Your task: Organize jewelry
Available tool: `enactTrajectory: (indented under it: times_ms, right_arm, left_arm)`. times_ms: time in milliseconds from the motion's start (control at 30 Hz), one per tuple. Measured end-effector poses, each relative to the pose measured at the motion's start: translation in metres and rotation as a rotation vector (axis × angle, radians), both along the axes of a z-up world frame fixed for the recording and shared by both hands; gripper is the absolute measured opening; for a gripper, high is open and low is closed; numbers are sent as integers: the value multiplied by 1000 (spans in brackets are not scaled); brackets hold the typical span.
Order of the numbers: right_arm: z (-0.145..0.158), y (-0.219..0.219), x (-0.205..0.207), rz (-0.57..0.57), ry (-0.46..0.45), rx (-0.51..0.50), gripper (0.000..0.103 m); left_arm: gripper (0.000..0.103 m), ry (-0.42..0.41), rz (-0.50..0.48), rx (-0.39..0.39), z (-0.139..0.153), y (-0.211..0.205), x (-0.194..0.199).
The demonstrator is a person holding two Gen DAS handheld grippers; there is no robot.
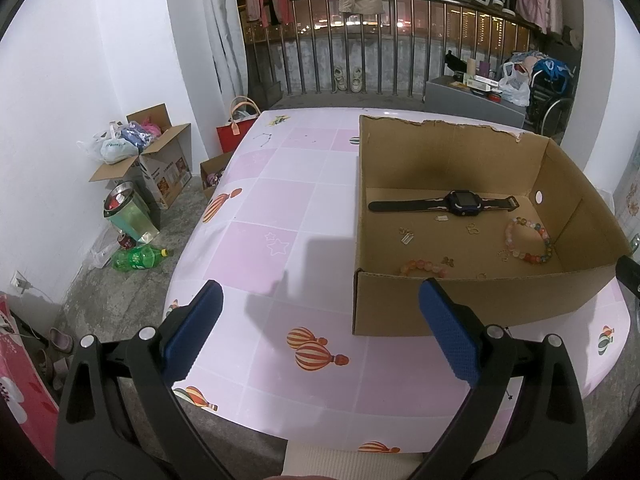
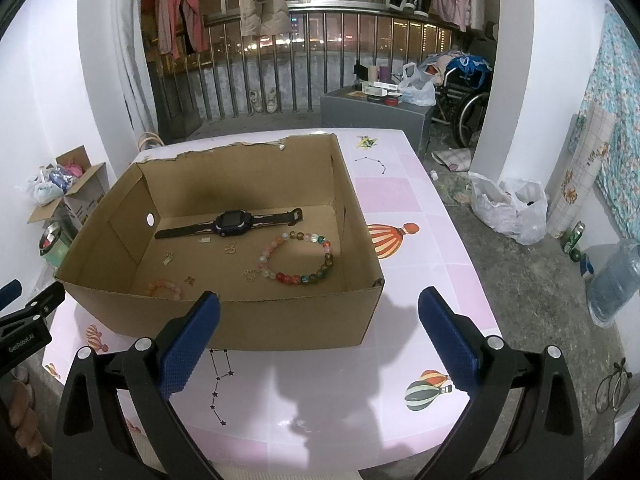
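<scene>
- Both grippers hang over the near edge of the worktop [image 2: 404,200]. The left gripper [image 1: 320,336] and the right gripper [image 2: 320,340] each have their blue pads spread wide with nothing between them.
- The jewelry all lies inside the cardboard box [image 2: 296,320], which sits just ahead of the right gripper and ahead and to the right of the left one.
- In the box: a watch [image 2: 228,222] laid flat toward the far wall, a large bead bracelet [image 2: 304,258] ahead of the right gripper, a small orange bracelet [image 2: 164,288] close behind the near wall, and tiny metal charms [image 2: 230,249] scattered between them.
- This fits either pieces already gathered in the box or pieces waiting to be sorted; the pictures do not settle which.
- For any reach inside, I would come down from above so the fingers clear the near wall.
- The charms look thin and flat, so they would likely need a fingertip pinch against the cardboard floor.
</scene>
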State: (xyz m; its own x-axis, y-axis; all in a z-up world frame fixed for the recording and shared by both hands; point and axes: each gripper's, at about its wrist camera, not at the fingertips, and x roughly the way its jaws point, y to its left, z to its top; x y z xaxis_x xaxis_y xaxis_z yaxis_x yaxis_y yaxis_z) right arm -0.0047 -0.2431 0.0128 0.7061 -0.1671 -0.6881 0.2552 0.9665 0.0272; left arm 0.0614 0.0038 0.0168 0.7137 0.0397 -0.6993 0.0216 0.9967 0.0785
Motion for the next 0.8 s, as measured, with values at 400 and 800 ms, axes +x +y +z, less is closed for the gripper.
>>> enactTrajectory:
  times_ms: [400,800]
  right_arm:
    - [0,0,0,1,0,-1,97]
    - [1,3,1,3,-1,-3,97]
  left_arm:
    - [95,-1,0,-1,0,0,0]
    - [95,-2,0,-1,0,0,0]
